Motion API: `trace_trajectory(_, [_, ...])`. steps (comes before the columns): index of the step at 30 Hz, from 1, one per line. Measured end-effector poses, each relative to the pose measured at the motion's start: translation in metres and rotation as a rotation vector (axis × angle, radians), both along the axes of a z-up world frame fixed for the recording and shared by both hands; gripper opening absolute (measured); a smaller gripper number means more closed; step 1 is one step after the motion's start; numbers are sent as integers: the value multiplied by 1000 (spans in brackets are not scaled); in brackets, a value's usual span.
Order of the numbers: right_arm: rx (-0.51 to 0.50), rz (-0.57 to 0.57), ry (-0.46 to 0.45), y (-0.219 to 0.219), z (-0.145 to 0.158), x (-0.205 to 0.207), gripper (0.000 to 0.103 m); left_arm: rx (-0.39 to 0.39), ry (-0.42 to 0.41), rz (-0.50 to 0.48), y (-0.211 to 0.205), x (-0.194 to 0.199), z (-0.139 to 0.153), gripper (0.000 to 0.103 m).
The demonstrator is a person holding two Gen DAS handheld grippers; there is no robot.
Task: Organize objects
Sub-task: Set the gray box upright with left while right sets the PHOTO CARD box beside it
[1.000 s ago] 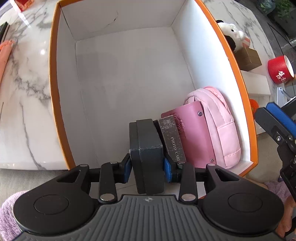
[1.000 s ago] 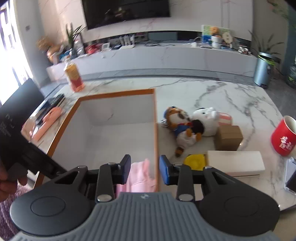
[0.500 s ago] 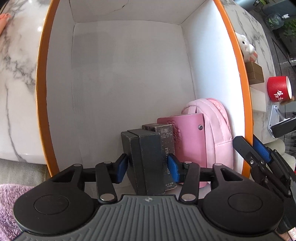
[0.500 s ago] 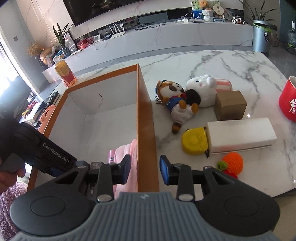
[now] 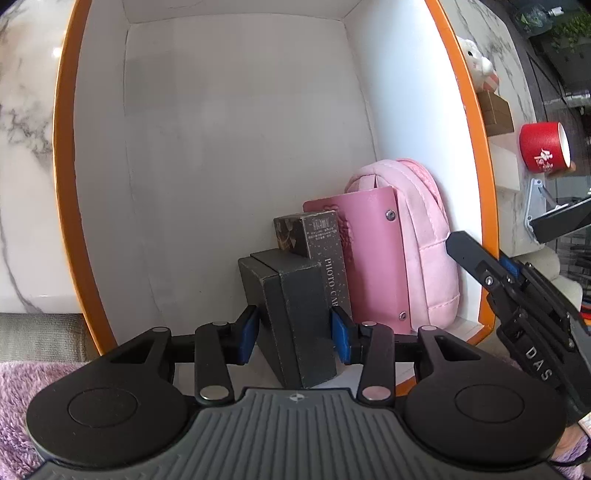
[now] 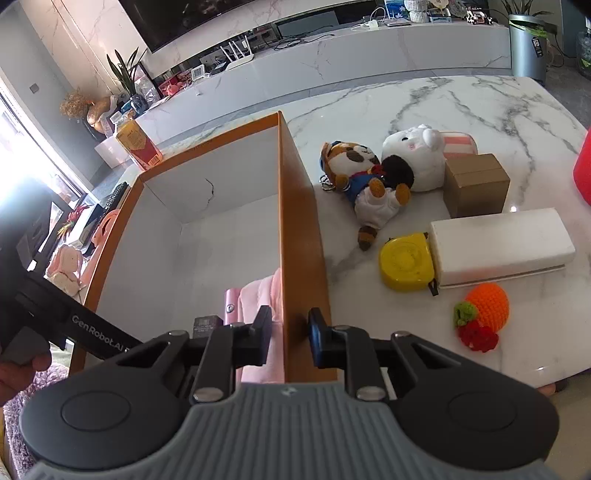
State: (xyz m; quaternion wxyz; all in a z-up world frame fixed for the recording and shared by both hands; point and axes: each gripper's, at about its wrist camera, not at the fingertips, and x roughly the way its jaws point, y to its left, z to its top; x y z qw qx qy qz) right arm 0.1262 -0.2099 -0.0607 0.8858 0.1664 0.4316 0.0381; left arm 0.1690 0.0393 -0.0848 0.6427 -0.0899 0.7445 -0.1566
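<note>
Pink pouch (image 5: pixel 424 240) beside black box (image 5: pixel 295 314) (touching?)

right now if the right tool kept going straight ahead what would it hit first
The right tool straddles the orange box's right wall, so pushed straight on it would probably run along that wall; depth is unclear.

Sunlit marble table (image 6: pixel 461 99), wall television (image 6: pixel 192 18)

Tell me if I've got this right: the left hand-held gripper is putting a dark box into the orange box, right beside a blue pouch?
Not quite. The pouch is pink, not blue, as the left wrist view shows. Otherwise yes: the left hand-held gripper holds a dark box inside the orange box.
</note>
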Motion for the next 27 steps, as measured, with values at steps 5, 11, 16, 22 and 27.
trace_trajectory(5, [0, -4, 13, 0, 1, 0, 21, -49, 6, 32, 6, 3, -6, 48])
trace_trajectory(11, [35, -25, 63, -1, 3, -7, 18, -49, -13, -24, 0, 3, -7, 49])
trace_trajectory(16, [26, -34, 71, 2, 3, -13, 18, -63, -23, -48, 7, 8, 0, 51])
trace_trajectory(22, [43, -47, 67, 0, 6, -14, 18, -89, -61, -40, 20, 3, 9, 64])
trace_trajectory(27, [6, -44, 36, 5, 15, -19, 19, -79, -113, -36, 26, -1, 19, 69])
